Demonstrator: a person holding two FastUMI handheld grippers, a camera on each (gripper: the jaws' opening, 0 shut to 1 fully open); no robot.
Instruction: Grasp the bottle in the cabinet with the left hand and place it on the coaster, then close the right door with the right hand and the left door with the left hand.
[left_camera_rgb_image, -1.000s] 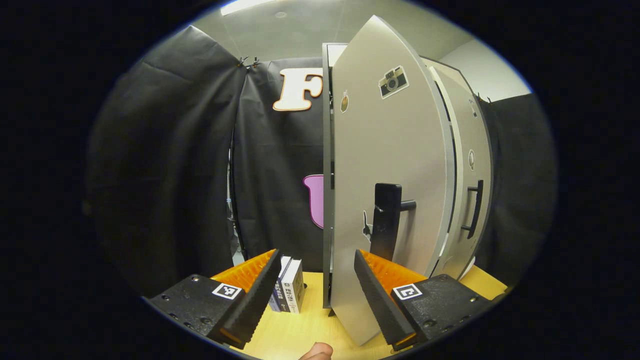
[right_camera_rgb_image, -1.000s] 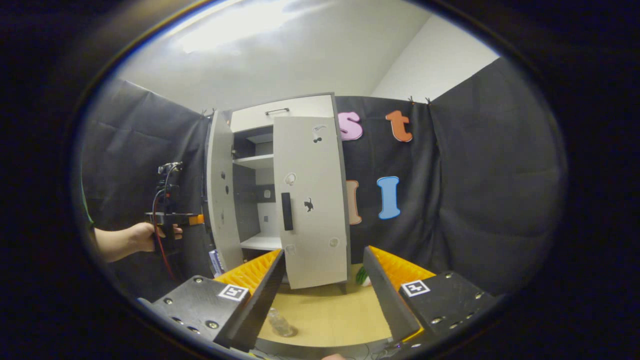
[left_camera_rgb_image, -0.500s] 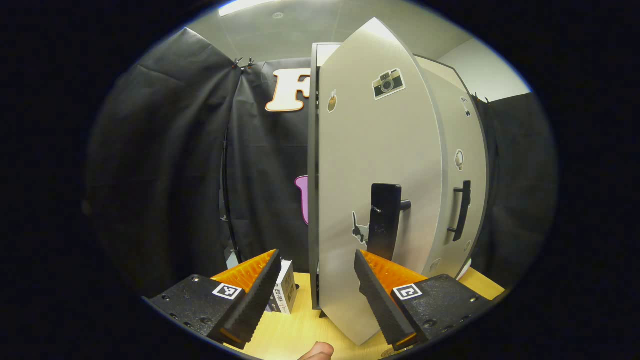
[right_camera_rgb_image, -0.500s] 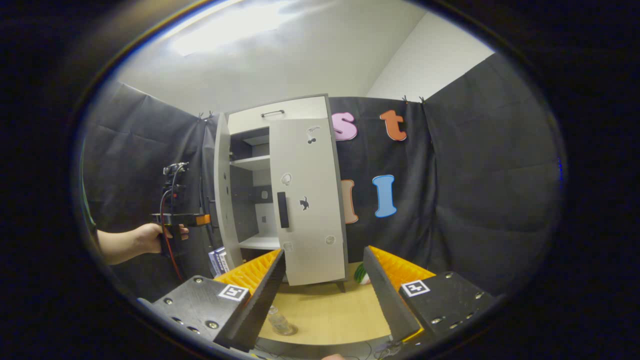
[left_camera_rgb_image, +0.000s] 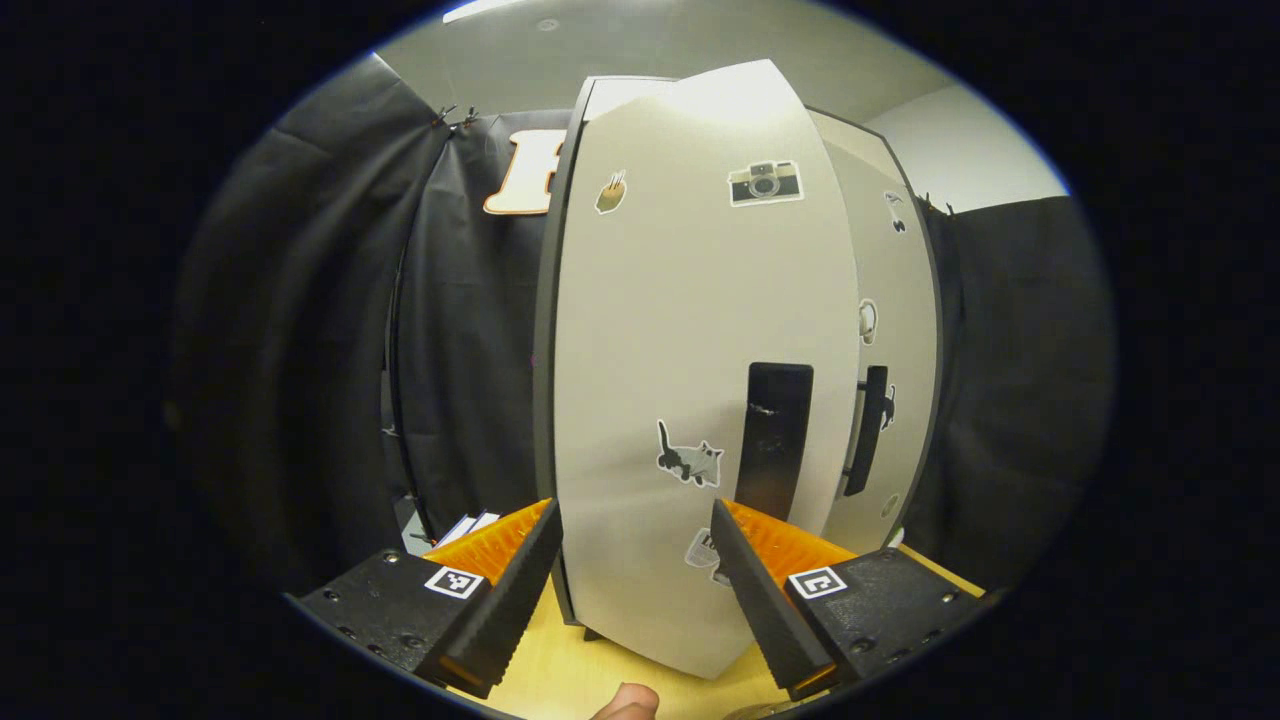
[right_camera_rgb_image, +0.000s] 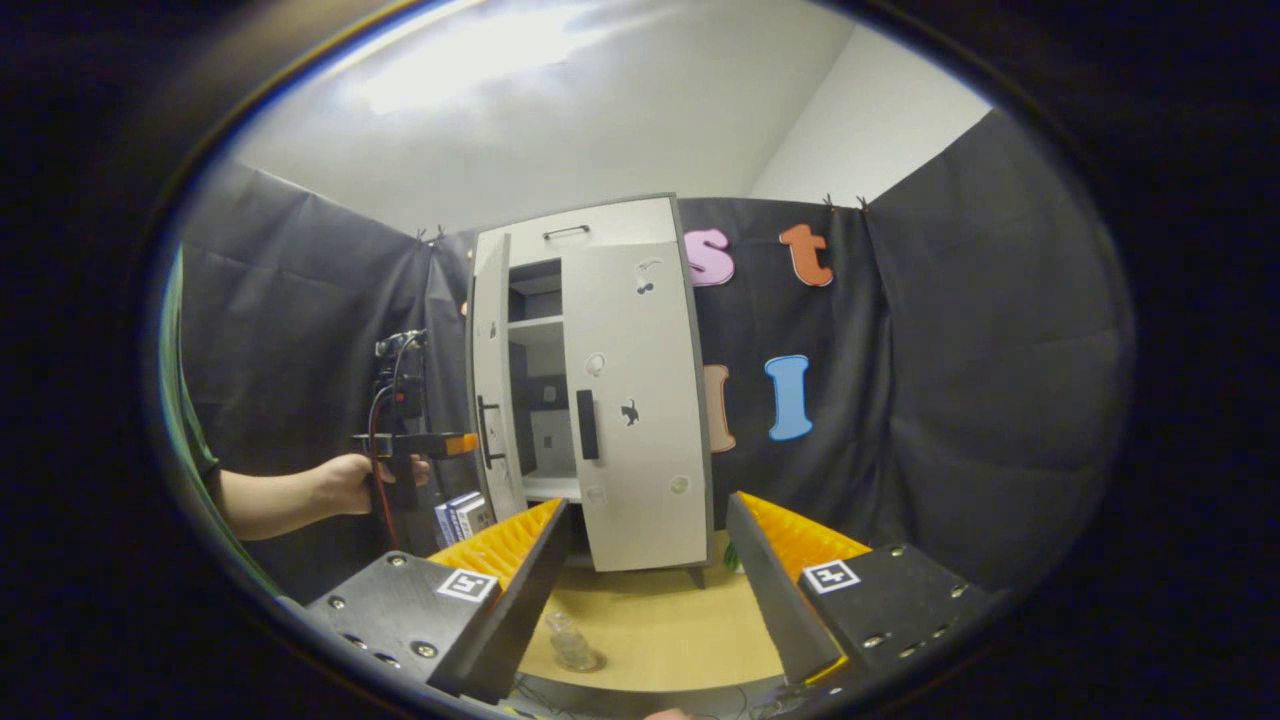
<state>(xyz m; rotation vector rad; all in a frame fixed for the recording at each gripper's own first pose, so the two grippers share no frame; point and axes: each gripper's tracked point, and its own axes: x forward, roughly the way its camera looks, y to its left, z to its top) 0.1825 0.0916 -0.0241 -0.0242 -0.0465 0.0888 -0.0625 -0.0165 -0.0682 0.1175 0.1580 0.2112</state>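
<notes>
**Left door part-closed, both jaws open and empty**

Left gripper view: The left gripper (left_camera_rgb_image: 632, 560) is seen at lower centre, jaws apart and holding nothing, with the left door (left_camera_rgb_image: 700, 380) just ahead. Contact with the door cannot be confirmed. A push landing off the panel, near the handle (left_camera_rgb_image: 775, 440), could slip and leave the door ajar. The gap to the right door (left_camera_rgb_image: 890, 330) is hard to judge.

Right gripper view: The right gripper (right_camera_rgb_image: 645, 570) is open and idle. The bottle (right_camera_rgb_image: 570, 640) stands on the table (right_camera_rgb_image: 660, 630) at lower centre; the coaster beneath is barely made out. The cabinet (right_camera_rgb_image: 590, 390) interior is mostly hidden.
</notes>
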